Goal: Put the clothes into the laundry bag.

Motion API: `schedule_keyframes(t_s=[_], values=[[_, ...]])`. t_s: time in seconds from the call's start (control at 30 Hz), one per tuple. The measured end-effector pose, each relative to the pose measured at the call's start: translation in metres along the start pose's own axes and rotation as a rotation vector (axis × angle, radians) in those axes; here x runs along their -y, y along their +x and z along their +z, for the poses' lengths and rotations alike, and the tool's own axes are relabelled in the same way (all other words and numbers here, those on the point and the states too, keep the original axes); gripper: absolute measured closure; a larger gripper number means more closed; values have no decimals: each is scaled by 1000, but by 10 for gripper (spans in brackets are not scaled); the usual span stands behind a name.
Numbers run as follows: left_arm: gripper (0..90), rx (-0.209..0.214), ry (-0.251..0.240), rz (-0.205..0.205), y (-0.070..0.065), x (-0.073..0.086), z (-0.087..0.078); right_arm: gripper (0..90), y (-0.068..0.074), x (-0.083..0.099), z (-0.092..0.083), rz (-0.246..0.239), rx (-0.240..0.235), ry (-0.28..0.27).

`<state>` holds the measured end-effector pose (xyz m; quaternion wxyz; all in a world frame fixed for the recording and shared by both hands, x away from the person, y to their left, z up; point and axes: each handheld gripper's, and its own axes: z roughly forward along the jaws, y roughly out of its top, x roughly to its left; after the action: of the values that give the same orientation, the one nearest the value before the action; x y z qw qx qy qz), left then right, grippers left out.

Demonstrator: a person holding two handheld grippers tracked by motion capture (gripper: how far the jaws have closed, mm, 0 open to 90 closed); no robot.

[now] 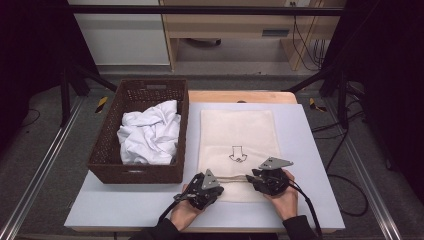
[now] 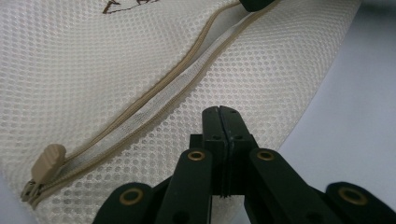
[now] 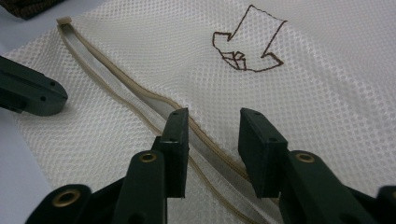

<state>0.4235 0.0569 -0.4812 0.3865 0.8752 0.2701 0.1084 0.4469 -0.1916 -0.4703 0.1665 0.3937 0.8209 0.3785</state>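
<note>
My hands come in at the near edge of the table (image 1: 310,150), one claw in each. L claw (image 2: 219,109): jaws pressed together, tips flat against each other, resting on the mesh of the bag (image 2: 116,60) just near of the zip. Can't tell if any mesh is pinched between the tips. From above, L claw (image 1: 204,189) sits at the bag's near-left corner.

R claw (image 3: 212,126): jaws apart, set down astride the zip (image 3: 140,100), one jaw on the zip tape, the other on the mesh on the arrow side, w/ the zip line running between them. Pads aren't pressing on anything I can see. From above, R claw (image 1: 270,180) is to the right of the L one, near the bag's near-right part, both close together along the zip line.

Bag (image 1: 239,135): cream mesh, lies flat on the table, long side running near to far, w/ a dark arrow mark (image 3: 247,44) pointing toward me. Zip runs left-right across the near end; looks partly parted in the middle, pale tape showing. Zip pull (image 2: 46,161) is at the left end, tan tab, well left of my L jaws.

Left of the bag, touching or nearly so: brown wicker basket (image 1: 107,150) w/ crumpled white cloth (image 1: 149,132) inside.
</note>
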Motion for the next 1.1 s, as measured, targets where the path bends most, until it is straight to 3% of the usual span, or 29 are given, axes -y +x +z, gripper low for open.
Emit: schedule_keyframes(t_s=[0.13,0.3,0.6,0.77,0.87,0.97,1.1], values=[[891,-6,-11,-6,-1,1,0,668,2,-1,4,-35,6,1],[891,-4,-11,-17,-1,1,1,661,11,-2,14,-80,26,51],[890,1,2,-19,-1,-1,0,856,4,-3,15,-46,59,63],[851,-1,-13,-3,1,-9,-6,877,0,-7,6,-10,34,16],[793,-32,-59,8,4,-24,-13,880,-1,-11,0,-3,32,-18],[622,-109,-95,29,6,-40,-12,881,-1,-13,-6,0,35,-46],[491,-176,-81,76,9,-53,-1,883,0,-15,-10,-4,39,-77]])
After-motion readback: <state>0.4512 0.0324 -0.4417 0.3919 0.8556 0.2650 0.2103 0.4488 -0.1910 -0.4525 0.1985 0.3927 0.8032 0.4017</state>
